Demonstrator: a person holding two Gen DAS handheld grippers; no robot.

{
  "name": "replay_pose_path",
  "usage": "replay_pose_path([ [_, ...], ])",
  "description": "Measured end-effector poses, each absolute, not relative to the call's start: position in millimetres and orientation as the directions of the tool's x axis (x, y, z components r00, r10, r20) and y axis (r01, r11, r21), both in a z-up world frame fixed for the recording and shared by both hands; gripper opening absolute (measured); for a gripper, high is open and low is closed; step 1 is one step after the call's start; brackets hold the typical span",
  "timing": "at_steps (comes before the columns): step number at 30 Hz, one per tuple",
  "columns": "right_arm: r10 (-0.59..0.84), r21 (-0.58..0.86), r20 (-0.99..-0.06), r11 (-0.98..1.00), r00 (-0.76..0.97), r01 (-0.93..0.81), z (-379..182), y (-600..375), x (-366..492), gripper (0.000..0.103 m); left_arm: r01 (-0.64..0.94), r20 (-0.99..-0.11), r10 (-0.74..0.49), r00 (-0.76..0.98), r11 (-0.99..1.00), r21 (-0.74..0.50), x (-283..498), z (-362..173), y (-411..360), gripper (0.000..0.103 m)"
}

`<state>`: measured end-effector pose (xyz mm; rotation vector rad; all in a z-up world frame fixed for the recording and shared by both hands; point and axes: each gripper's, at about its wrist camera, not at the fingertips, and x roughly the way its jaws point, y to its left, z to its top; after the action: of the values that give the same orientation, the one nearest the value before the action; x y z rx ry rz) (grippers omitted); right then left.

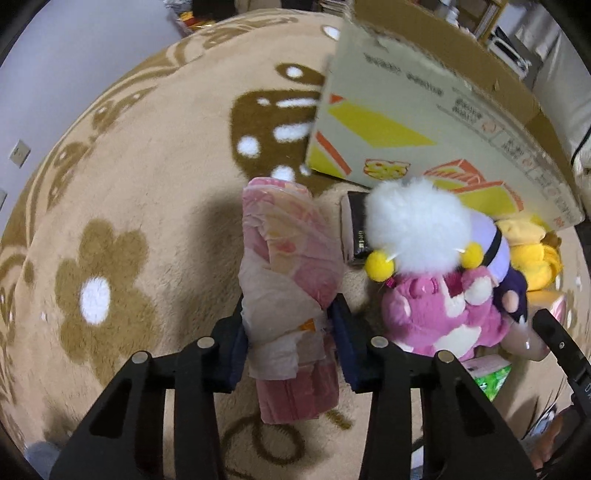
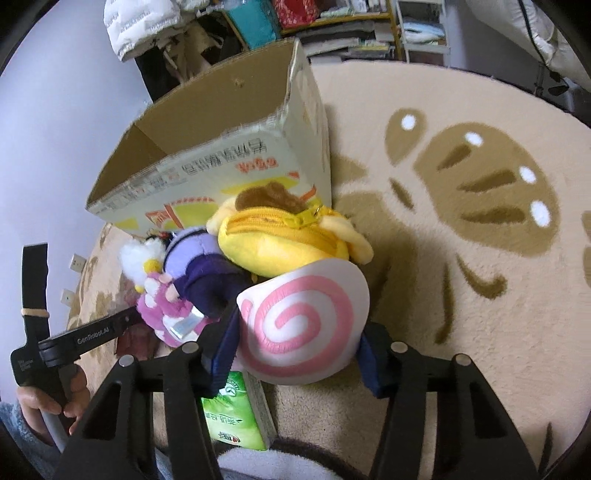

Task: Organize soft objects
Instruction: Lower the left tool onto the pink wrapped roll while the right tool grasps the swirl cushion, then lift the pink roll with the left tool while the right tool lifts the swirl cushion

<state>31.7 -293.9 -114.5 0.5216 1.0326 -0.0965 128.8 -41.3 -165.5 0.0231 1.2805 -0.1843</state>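
My left gripper [image 1: 290, 319] points down at the rug, its blue pads [image 1: 341, 325] pressed into the sides of a pink soft pack [image 1: 291, 251] with a crumpled wrapper. The right gripper [image 2: 299, 341] is shut on a round white cushion with a pink spiral [image 2: 306, 314]. Behind the cushion is a pile of plush toys: a yellow zip toy [image 2: 280, 243], a purple-clad doll [image 2: 199, 266] with a white fluffy head [image 1: 417, 229], and a pink plush [image 1: 436, 314]. An open cardboard box [image 2: 221, 166] stands just past them.
A beige rug with brown flower patterns [image 1: 129, 221] covers the floor. A green tissue pack [image 2: 236, 417] lies under the right gripper. A small black box [image 1: 354, 229] leans by the pink pack. Shelves and clutter [image 2: 351, 33] line the far wall. A hand [image 2: 48, 398] holds the left gripper's handle.
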Motion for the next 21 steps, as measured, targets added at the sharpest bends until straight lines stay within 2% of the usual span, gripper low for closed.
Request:
replay_pose_path([
  [1, 0.157, 0.368, -0.831, 0.875, 0.534, 0.315, -111, -294, 30, 0.059, 0.150, -0.951, -0.119, 0.285, 0.986, -0.079, 127, -162, -40, 0.028],
  [2, 0.150, 0.368, -0.824, 0.875, 0.547, 0.313, -107, -294, 28, 0.059, 0.154, -0.947, -0.115, 0.300, 0.985, -0.071, 123, -158, -41, 0.025],
  [6, 0.119, 0.365, -0.782, 0.883, 0.611, 0.295, -87, -290, 23, 0.059, 0.174, -0.936, -0.129, 0.329, 0.982, -0.074, 110, -145, -43, 0.019],
  [14, 0.046, 0.332, -0.692, 0.906, 0.720, 0.261, -49, -292, 2, 0.059, 0.180, -0.863, -0.146, 0.484, 0.981, -0.065, 73, -92, -22, 0.018],
  [21, -0.024, 0.251, -0.613, 0.942, 0.790, 0.224, -20, -285, -9, 0.059, 0.184, -0.719, -0.162, 0.676, 0.982, -0.049, 54, -37, -17, 0.018],
])
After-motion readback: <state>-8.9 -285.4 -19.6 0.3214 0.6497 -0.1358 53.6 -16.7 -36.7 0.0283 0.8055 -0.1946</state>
